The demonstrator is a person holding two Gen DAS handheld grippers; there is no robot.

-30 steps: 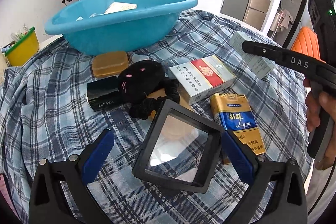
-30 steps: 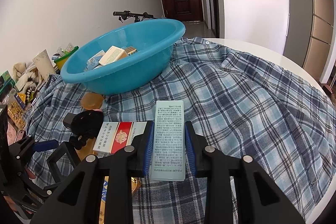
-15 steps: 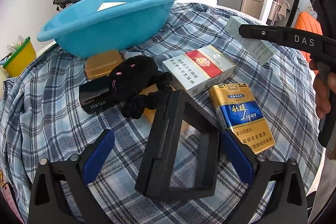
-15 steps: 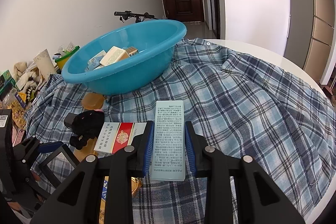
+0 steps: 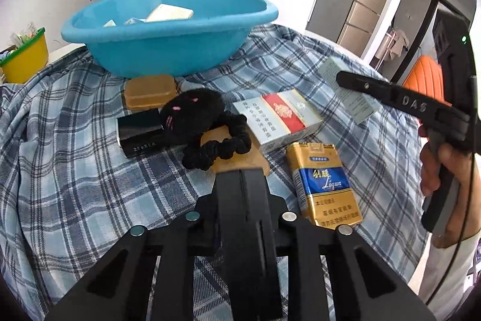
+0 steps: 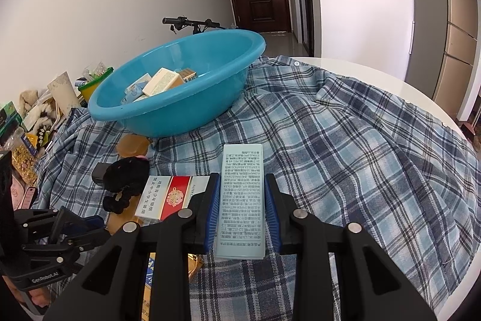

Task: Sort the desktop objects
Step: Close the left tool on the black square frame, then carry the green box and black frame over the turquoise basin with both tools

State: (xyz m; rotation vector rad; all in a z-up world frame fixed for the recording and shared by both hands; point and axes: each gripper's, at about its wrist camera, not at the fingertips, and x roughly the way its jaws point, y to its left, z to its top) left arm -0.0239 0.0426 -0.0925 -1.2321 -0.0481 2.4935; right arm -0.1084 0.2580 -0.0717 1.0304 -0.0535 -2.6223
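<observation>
My left gripper (image 5: pixel 245 227) is shut on a black square frame case (image 5: pixel 243 200), held edge-on above the plaid cloth. My right gripper (image 6: pixel 242 209) is shut on a pale blue-green printed box (image 6: pixel 242 194), held above the cloth; it also shows in the left wrist view (image 5: pixel 345 92). A blue basin (image 5: pixel 168 29) holding several boxes stands at the back. On the cloth lie a red-and-white cigarette pack (image 5: pixel 278 115), a gold-and-blue pack (image 5: pixel 323 184), a black plush toy (image 5: pixel 195 113), a small black box (image 5: pixel 139 131) and an amber soap-like case (image 5: pixel 150 91).
A plaid shirt (image 6: pixel 360 155) covers the round white table (image 6: pixel 390 83). A yellow tub (image 5: pixel 25 56) stands at the far left. Snack packets and clutter (image 6: pixel 27 125) lie beside the table. An orange chair (image 5: pixel 424 77) is at the right.
The left gripper has closed from wide open onto the black frame case, which turned from flat to edge-on between the fingers. The right gripper holds its box much as before.
</observation>
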